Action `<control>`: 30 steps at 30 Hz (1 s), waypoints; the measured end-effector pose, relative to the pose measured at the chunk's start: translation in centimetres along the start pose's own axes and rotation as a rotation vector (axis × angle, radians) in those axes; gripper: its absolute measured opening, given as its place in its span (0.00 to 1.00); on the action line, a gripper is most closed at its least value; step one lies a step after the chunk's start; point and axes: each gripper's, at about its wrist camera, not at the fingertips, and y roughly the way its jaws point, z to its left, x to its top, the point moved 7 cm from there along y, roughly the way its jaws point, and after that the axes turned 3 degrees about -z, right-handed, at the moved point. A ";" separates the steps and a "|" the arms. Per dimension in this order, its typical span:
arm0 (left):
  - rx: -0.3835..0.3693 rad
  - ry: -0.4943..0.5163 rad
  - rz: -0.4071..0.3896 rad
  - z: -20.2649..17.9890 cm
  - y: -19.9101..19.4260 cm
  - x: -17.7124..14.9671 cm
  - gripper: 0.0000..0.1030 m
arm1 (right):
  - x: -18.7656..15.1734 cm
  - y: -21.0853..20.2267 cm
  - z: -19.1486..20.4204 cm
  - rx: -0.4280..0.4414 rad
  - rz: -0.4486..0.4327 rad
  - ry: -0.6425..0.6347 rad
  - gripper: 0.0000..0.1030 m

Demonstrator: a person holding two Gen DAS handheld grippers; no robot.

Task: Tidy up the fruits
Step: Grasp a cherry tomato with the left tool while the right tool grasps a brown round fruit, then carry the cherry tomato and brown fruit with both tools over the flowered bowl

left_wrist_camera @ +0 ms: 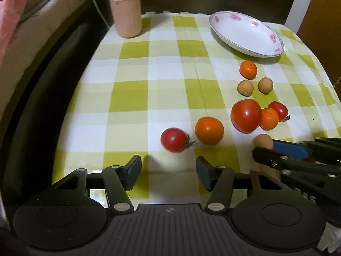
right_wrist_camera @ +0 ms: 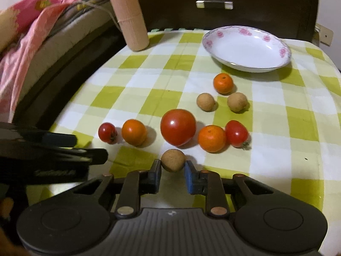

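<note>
My right gripper point(right_wrist_camera: 172, 169) is shut on a small brown round fruit point(right_wrist_camera: 173, 160), which rests on the checked cloth between the blue pads. Just beyond it lie a big red tomato point(right_wrist_camera: 178, 127), an orange fruit point(right_wrist_camera: 211, 138) and a small red tomato point(right_wrist_camera: 236, 133). My left gripper point(left_wrist_camera: 168, 167) hovers open over the cloth with nothing between its fingers. A small red tomato point(left_wrist_camera: 174, 139) lies just past its tips, with an orange fruit point(left_wrist_camera: 209, 130) to the right. The white flowered plate point(left_wrist_camera: 245, 34) stands empty at the far right.
One more orange fruit point(right_wrist_camera: 223, 83) and two brown fruits point(right_wrist_camera: 205, 102) point(right_wrist_camera: 237, 101) lie before the plate. A tall pink cylinder point(right_wrist_camera: 130, 15) stands at the far left corner. A bed with pink bedding point(right_wrist_camera: 32, 32) borders the table's left edge; dark furniture stands behind.
</note>
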 end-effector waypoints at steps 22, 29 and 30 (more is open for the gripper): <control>-0.027 0.059 -0.024 -1.1 1.9 1.3 0.35 | -0.2 -0.5 -1.1 0.011 0.004 0.062 0.22; -0.047 0.068 -0.022 -1.1 0.8 0.7 0.35 | -0.2 -0.6 -1.1 0.006 0.001 0.062 0.22; -0.055 0.067 -0.024 -1.1 0.6 0.7 0.35 | -0.2 -0.7 -1.1 0.006 -0.001 0.062 0.22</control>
